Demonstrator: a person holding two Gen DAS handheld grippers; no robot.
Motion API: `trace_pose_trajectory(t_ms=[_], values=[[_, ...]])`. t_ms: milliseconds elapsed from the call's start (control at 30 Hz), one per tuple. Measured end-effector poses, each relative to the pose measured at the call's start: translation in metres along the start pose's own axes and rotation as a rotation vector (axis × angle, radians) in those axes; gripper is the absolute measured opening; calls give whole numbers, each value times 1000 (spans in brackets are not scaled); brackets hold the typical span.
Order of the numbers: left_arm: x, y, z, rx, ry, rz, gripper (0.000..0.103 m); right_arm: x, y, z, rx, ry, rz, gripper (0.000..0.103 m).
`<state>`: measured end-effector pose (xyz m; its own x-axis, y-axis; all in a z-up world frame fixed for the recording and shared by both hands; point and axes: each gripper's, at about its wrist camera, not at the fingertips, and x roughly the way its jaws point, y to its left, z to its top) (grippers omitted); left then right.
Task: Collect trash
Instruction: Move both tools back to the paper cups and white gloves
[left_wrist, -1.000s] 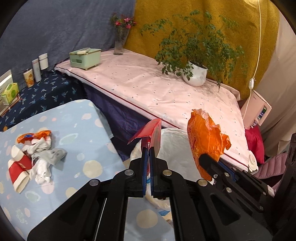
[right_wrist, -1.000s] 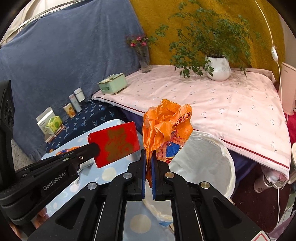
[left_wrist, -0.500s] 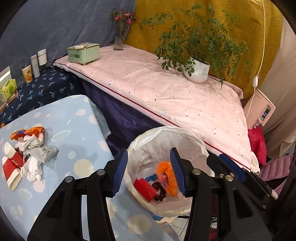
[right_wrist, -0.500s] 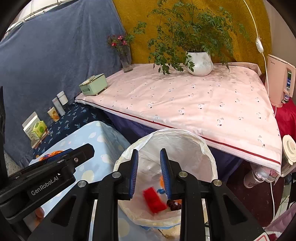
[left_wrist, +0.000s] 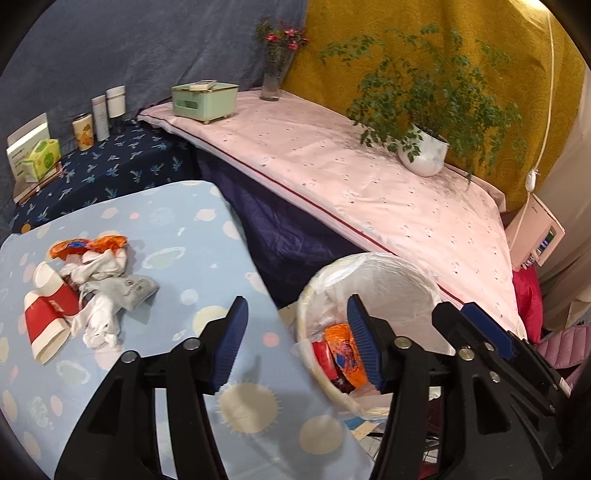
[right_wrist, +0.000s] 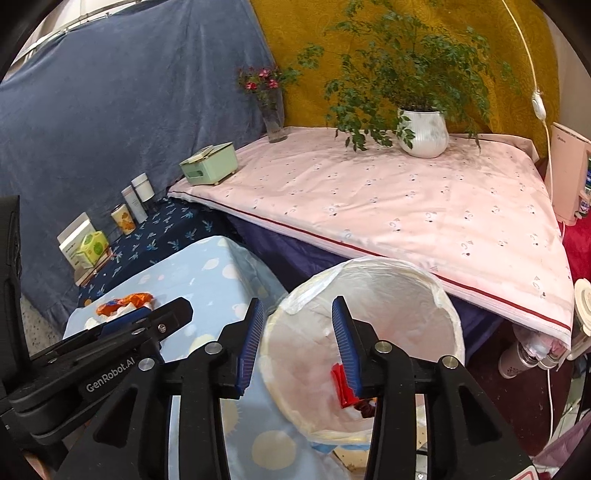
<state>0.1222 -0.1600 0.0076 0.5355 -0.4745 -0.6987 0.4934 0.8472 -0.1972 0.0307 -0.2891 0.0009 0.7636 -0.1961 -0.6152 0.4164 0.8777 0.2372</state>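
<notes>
**Two empty grippers, one litter pile left of both**

Left wrist view. Left gripper (left_wrist: 295, 338): jaws released wide, nothing between them, hanging over the worktop (left_wrist: 207, 236) edge where it meets the lined bin (left_wrist: 402, 273). Bin contents: orange wrapper (left_wrist: 341, 349) and red packet (left_wrist: 323, 356), lying at the bottom. Remaining litter on the worktop: red-and-white paper cup (left_wrist: 46, 319) on its side, long axis running toward the camera; crumpled white tissues (left_wrist: 101, 291); an orange wrapper scrap (left_wrist: 86, 245) at the far side of the pile. Pile lies well to the left of the jaws and slightly ahead. Right gripper (left_wrist: 484, 325) visible at right, beyond the bin.

Right wrist view. Right gripper (right_wrist: 297, 339): jaws released, empty, straddling the bin's near rim (right_wrist: 273, 332). Pile mostly hidden behind the left gripper's body (right_wrist: 110, 343); only the orange scrap (right_wrist: 123, 301) shows.

Judgement: the left gripper is the nearer one; the next pick calls for a leftward swing.
</notes>
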Motion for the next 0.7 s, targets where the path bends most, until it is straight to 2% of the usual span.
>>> trace_pose_trajectory(t_ms=[133, 233, 467, 700], values=[[-5, 22, -4, -41, -3, 31, 58, 1, 19, -3, -29, 8, 19, 43], [-10, 42, -7, -78, -9, 70, 64, 2, 34, -5, -48, 13, 33, 45], [-23, 86, -15, -147, -21, 127, 66, 7, 69, -12, -91, 31, 68, 46], [-37, 130, -24, -206, -40, 191, 73, 14, 103, -20, -135, 54, 107, 48]])
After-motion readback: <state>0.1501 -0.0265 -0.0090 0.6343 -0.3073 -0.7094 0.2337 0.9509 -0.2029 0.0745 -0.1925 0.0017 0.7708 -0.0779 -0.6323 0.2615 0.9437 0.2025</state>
